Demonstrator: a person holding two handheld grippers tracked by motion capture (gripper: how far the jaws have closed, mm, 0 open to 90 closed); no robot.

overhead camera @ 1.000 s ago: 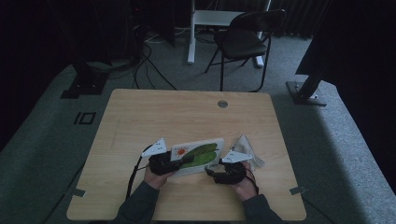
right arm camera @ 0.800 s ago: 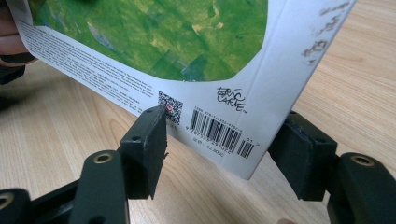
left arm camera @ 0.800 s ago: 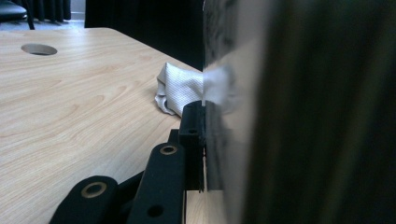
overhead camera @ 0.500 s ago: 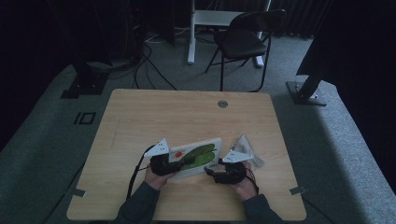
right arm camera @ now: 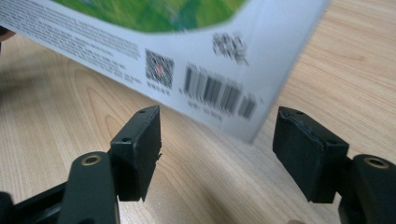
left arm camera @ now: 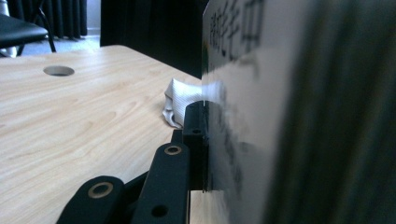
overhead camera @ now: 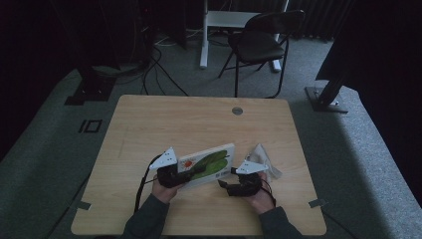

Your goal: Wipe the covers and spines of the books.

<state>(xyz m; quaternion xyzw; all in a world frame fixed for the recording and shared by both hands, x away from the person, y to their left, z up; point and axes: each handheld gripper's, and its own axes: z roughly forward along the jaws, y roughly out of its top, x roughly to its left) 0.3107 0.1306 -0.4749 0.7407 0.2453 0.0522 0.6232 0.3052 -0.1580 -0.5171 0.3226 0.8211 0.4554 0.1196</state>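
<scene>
Left gripper (overhead camera: 191, 174) clamps book (overhead camera: 209, 163) at its left edge, lifted off table (overhead camera: 149, 119). Right gripper (right arm camera: 217, 154) jaws spread, just been opening, nothing between; book's barcode corner just beyond tips (print blurred). Crumpled white bag (overhead camera: 261, 160) right of book, contents unreadable.

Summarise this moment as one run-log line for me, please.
left gripper: shut on book | right gripper: open, jaws just widening, barcode corner ahead, untouched | cloth: beside book
</scene>
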